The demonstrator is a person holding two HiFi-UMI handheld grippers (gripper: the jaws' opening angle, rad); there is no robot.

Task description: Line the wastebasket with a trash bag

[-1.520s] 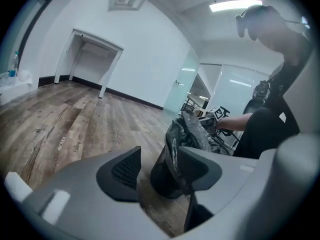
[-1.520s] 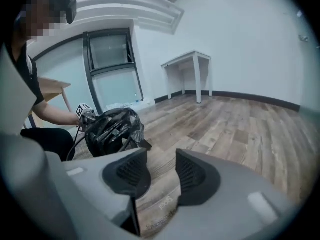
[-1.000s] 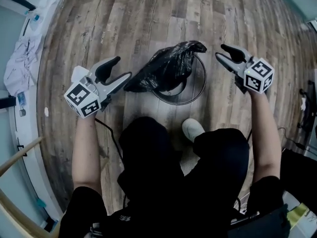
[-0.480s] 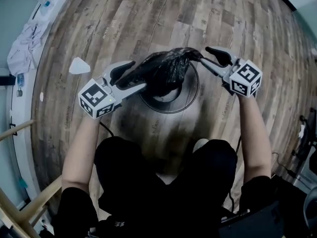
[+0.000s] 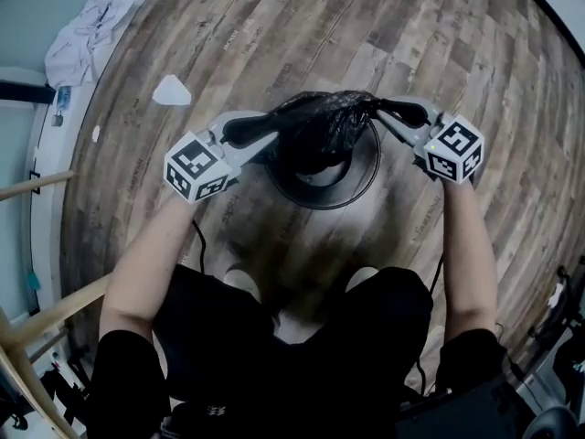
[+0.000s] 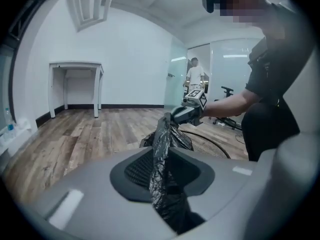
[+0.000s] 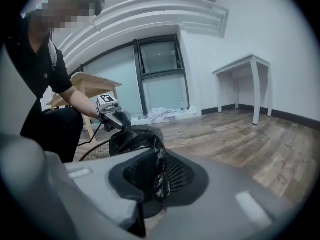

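One black trash bag (image 5: 320,131), crumpled, glossy

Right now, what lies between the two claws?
Head view: a crumpled black plastic trash bag, which the left claw and right claw have just been closing on.

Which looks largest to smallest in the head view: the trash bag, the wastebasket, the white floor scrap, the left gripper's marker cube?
1. wastebasket
2. trash bag, nearly as large and held nearer the camera, so unsure
3. marker cube, also nearer the camera
4. white scrap
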